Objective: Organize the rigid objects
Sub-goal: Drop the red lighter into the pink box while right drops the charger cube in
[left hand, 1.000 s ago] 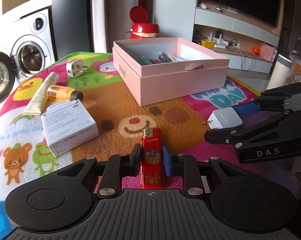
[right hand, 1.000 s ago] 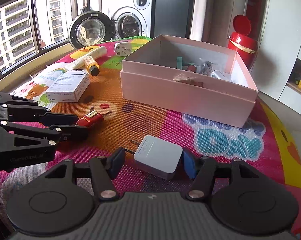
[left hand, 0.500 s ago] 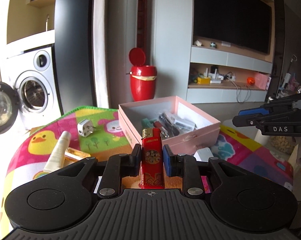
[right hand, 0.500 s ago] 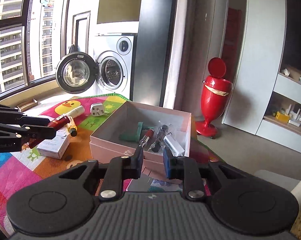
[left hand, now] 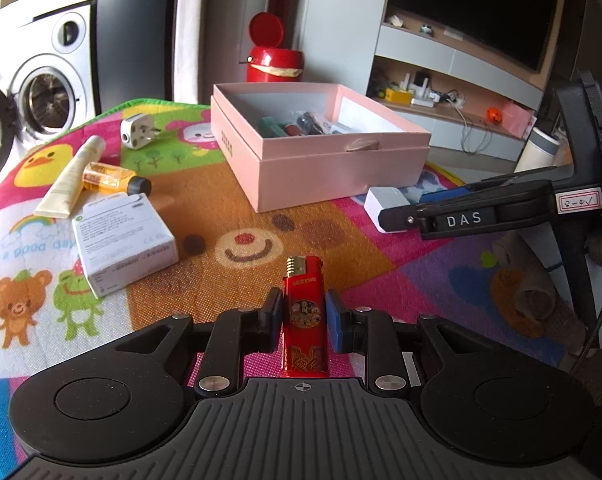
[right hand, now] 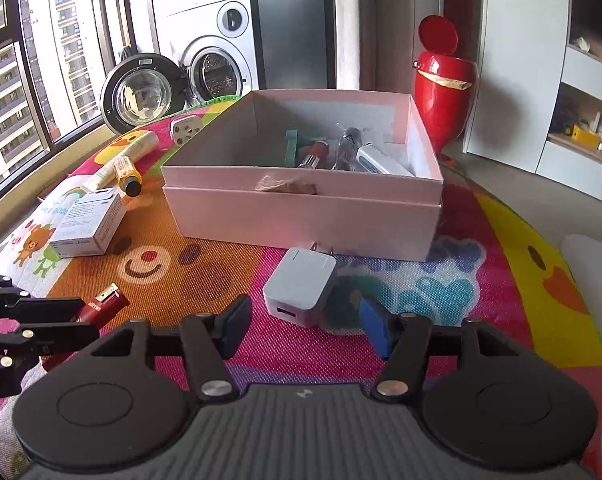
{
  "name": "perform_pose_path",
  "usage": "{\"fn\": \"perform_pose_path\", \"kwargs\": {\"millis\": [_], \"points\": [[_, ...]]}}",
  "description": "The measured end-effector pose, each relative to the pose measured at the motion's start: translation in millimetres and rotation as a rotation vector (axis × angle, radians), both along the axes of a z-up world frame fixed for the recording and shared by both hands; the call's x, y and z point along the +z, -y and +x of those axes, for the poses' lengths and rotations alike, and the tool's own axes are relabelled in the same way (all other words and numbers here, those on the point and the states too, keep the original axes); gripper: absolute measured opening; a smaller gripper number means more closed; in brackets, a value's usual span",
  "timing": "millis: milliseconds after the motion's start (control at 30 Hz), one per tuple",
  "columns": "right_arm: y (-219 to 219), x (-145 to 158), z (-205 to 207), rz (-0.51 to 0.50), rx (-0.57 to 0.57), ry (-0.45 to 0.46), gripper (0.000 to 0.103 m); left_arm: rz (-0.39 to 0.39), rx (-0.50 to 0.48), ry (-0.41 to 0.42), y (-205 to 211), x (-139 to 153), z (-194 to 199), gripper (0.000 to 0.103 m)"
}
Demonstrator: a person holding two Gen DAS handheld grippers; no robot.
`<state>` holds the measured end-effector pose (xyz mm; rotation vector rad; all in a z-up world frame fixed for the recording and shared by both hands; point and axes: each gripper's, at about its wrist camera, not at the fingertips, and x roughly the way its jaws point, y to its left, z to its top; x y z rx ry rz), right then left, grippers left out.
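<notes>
Left tongs (left hand: 304, 318) clamp your lighter (left hand: 304, 320) low over the mat (left hand: 341, 248) | right tongs (right hand: 305, 328) gape empty, straddling the charger (right hand: 299, 286) before the box (right hand: 301, 208) | risk: charger sits skewed, so closing could spin it against the box wall.

glossy red lighter (left hand: 304, 320), woven mat (left hand: 221, 200), matt box (left hand: 321, 168)

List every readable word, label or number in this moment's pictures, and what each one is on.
"DAS": on the right gripper, seen from the left wrist.
"DAY": on the play mat, partly covered by the white charger.
"good day": on the mat's left edge, upside down.
White carton: print too small to read.
Red lighter in the left gripper: gold word blurred.
Pink box: side marking unreadable.
</notes>
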<state>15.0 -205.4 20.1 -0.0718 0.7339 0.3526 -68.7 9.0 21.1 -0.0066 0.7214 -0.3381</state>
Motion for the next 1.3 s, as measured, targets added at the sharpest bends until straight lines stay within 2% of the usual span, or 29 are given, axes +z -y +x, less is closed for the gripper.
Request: {"fn": "perform_pose_path", "kwargs": {"millis": [100, 133, 233, 433, 533, 633, 767, 833, 1000, 1133, 1300], "points": [[-8.4, -4.1, 10.8, -0.015, -0.003, 0.001, 0.055, 0.002, -0.002, -0.004, 2.2, -1.1, -2.7, 0.027], [-11.1, -4.9, 13.1, -0.028, 0.005, -0.008, 0.043, 0.004, -0.004, -0.005, 2.5, -1.3, -3.1, 0.027], [-12.4, -2.5, 6.6, -0.058, 0.043, -0.015, 0.032, 0.009, -0.017, -0.009, 3.8, -1.5, -5.9, 0.027], [5.5, 21.4, -31.4, -0.033, 0.134, -0.027, 0.032, 0.007, -0.073, 0.001, 10.8, 6.0, -16.3, 0.027], [16.8, 50.9, -48.2, -0.011, 0.130, 0.049, 0.032, -0.030, -0.082, 0.054, 11.4, 25.6, -14.2, 0.027], [25.6, 87.1, -51.1, 0.028, 0.112, 0.151, 0.032, -0.045, -0.088, 0.150, 13.1, 59.5, -2.4, 0.027], [28.7, 134.2, -33.4, 0.055, 0.075, 0.299, 0.032, -0.030, -0.078, 0.307, 17.8, 110.3, 26.0, 0.027], [27.5, 150.0, -16.3, 0.073, 0.067, 0.330, 0.032, -0.030, -0.057, 0.338, 20.2, 126.7, 48.3, 0.027], [19.1, 163.0, 36.1, 0.096, 0.032, 0.322, 0.032, -0.117, 0.005, 0.308, 22.0, 135.1, 109.6, 0.027], [15.3, 139.0, 76.9, 0.101, 0.009, 0.186, 0.034, -0.158, 0.006, 0.112, 23.4, 101.0, 162.0, 0.027], [18.7, 106.5, 77.7, 0.064, 0.002, 0.139, 0.036, -0.197, 0.086, 0.052, -10.2, 66.5, 152.7, 0.027]]}}
